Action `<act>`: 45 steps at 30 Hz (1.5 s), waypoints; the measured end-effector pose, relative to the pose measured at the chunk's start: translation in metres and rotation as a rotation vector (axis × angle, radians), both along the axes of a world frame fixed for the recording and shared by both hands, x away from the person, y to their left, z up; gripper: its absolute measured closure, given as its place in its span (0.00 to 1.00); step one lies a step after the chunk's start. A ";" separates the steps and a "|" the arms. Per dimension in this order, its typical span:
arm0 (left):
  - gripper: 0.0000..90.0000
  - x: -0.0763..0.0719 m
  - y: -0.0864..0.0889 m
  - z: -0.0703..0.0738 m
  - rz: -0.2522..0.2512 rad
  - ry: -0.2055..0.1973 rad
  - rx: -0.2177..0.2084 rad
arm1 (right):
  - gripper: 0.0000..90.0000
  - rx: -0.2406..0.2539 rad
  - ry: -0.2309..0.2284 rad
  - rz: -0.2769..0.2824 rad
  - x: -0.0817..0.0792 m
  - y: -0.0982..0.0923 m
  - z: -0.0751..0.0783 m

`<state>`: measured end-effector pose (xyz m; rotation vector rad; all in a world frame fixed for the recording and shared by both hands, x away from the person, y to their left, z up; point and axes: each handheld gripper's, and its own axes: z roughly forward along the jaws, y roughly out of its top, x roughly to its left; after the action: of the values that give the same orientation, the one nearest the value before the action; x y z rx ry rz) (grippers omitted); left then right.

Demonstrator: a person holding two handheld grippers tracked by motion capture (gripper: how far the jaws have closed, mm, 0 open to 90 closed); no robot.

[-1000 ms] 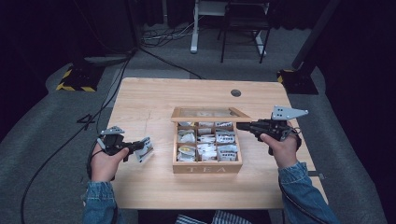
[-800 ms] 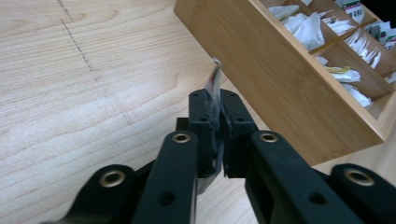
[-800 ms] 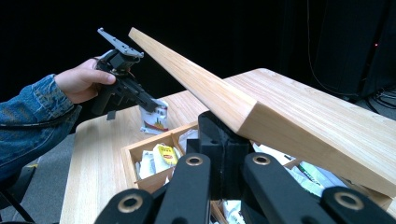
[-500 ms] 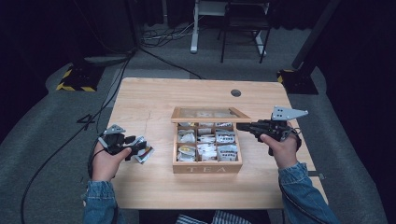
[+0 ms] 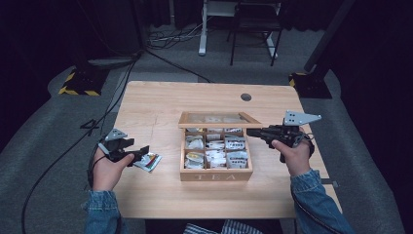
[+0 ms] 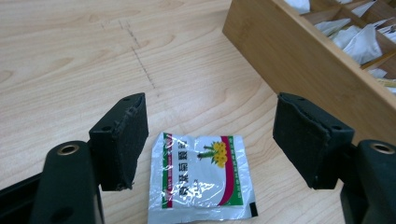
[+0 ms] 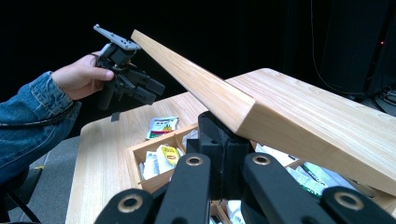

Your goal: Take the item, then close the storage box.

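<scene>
Black chair [image 5: 253, 19], yellow-striped stand base [image 5: 78, 83], table hole [image 5: 246, 97]

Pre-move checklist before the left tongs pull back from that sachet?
1. Sachet flat on the table, beside the tea box: ok.
2. Left tongs released: ok, jaws have just been opening, pads clear of the sachet.
3. Lid held up by right tongs: ok, shut on its edge.
4. Box compartments reachable: ok, lid raised.
5. Sachet sealed: cannot tell.
</scene>
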<state>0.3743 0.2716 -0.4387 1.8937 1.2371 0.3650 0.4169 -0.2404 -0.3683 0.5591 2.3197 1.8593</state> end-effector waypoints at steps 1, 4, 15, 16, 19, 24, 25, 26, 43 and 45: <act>0.31 0.000 -0.001 0.001 -0.003 -0.004 0.002 | 1.00 -0.001 -0.002 0.001 0.000 0.000 0.000; 0.31 0.000 -0.003 0.003 -0.012 -0.006 0.001 | 1.00 -0.003 -0.002 0.000 -0.001 0.000 -0.001; 0.31 -0.004 0.002 0.012 0.003 -0.050 -0.010 | 1.00 -0.044 -0.004 -0.005 -0.005 -0.003 0.002; 0.31 -0.004 0.002 0.012 0.003 -0.050 -0.010 | 1.00 -0.044 -0.004 -0.005 -0.005 -0.003 0.002; 0.31 -0.004 0.003 0.011 0.006 -0.048 -0.013 | 1.00 -0.048 0.011 -0.002 -0.006 -0.006 0.002; 0.31 -0.003 0.002 0.012 0.002 -0.054 -0.015 | 1.00 -0.082 0.033 0.002 -0.008 -0.008 0.001; 0.31 -0.003 0.002 0.012 -0.001 -0.054 -0.012 | 1.00 -0.095 0.041 0.002 -0.010 -0.009 0.000; 0.31 -0.003 0.002 0.012 -0.001 -0.054 -0.012 | 1.00 -0.095 0.041 0.002 -0.010 -0.009 0.000; 0.33 0.001 -0.001 0.011 -0.022 -0.047 -0.020 | 1.00 -0.204 0.042 0.007 -0.024 -0.009 -0.008; 0.33 0.001 -0.002 0.011 -0.024 -0.044 -0.022 | 1.00 -0.214 0.044 0.008 -0.025 -0.009 -0.010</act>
<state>0.3757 0.2698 -0.4278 1.8713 1.1837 0.3767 0.3914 -0.2495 -0.3780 0.5685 2.5105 1.5891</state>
